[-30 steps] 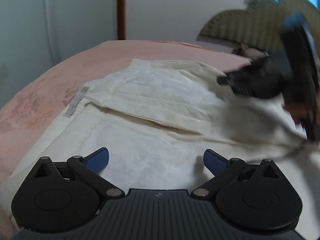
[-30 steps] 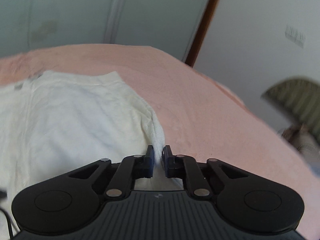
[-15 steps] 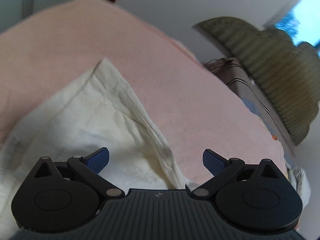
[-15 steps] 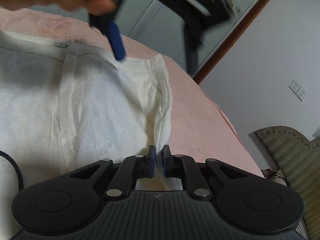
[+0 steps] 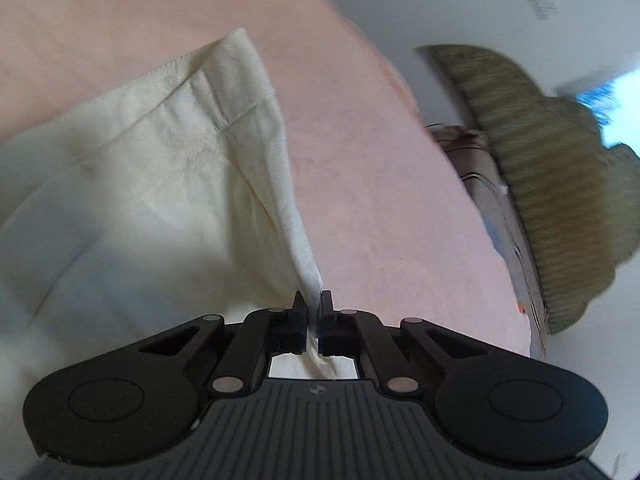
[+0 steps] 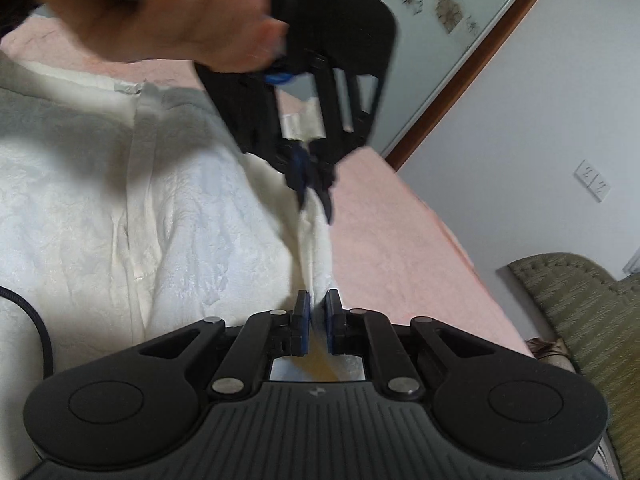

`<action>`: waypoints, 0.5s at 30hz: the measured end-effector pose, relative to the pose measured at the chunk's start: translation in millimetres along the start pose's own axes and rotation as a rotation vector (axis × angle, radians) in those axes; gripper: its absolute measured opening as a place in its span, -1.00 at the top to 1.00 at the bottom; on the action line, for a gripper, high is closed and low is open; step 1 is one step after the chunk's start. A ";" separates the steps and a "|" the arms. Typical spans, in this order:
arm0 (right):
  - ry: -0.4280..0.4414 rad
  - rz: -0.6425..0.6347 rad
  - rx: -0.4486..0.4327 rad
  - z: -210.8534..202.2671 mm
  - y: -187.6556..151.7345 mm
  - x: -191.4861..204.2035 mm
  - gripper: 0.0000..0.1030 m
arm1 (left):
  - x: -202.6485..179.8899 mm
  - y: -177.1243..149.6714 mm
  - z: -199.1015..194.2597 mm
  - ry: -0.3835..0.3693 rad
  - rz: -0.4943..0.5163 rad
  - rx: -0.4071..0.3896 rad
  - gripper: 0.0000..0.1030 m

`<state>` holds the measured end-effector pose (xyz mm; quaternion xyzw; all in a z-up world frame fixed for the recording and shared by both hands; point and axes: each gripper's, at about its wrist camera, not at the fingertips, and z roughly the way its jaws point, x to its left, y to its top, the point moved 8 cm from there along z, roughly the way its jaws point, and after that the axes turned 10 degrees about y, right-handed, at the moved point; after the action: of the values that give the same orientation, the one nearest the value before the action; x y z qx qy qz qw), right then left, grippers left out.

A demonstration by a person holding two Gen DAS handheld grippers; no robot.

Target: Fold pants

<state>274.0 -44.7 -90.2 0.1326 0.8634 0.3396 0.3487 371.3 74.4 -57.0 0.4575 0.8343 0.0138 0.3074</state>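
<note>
Cream pants (image 5: 160,160) lie spread over a pink bed cover (image 5: 380,180). My left gripper (image 5: 314,300) is closing, and its pads pinch the right-hand hem edge of the pants, which rises as a taut ridge from the cloth. In the right wrist view the pants (image 6: 180,220) fill the left half, and my right gripper (image 6: 318,300) is shut on the same edge nearer to me. Farther along that edge the left gripper (image 6: 314,196) points down onto the fabric, held by a hand (image 6: 180,12).
The pink bed cover (image 6: 400,248) runs to the right of the pants. An olive padded headboard (image 5: 560,184) stands at the right, with bedding beside it. A dark cable (image 6: 36,320) lies over the cloth at the left. A door frame (image 6: 480,60) and a wall socket (image 6: 594,180) are behind.
The left gripper swung right across the pants to their hem edge and went from wide open to shut on it. The right gripper kept its grip and rolled a little.
</note>
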 end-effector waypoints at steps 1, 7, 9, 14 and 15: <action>-0.014 -0.009 -0.003 -5.5 -0.6 0.0 0.80 | -1.3 -7.2 -10.7 -0.021 0.031 -0.031 0.93; -0.086 -0.044 0.034 -42.8 -16.2 -4.9 0.49 | 1.0 -51.9 -71.4 -0.104 0.178 -0.217 0.93; -0.127 -0.050 0.072 -55.8 -29.1 -8.7 0.48 | 5.3 -67.0 -91.5 -0.124 0.209 -0.275 0.93; -0.162 0.084 0.145 -85.1 -67.4 -25.5 0.50 | 23.4 -102.0 -124.5 -0.183 0.208 -0.330 0.93; -0.168 0.105 0.147 -90.4 -72.3 -25.4 0.54 | 27.4 -108.6 -127.6 -0.179 0.209 -0.339 0.93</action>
<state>230.3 -154.2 -78.7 0.2310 0.8457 0.2808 0.3906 211.6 65.3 -0.4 0.4827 0.7374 0.1451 0.4496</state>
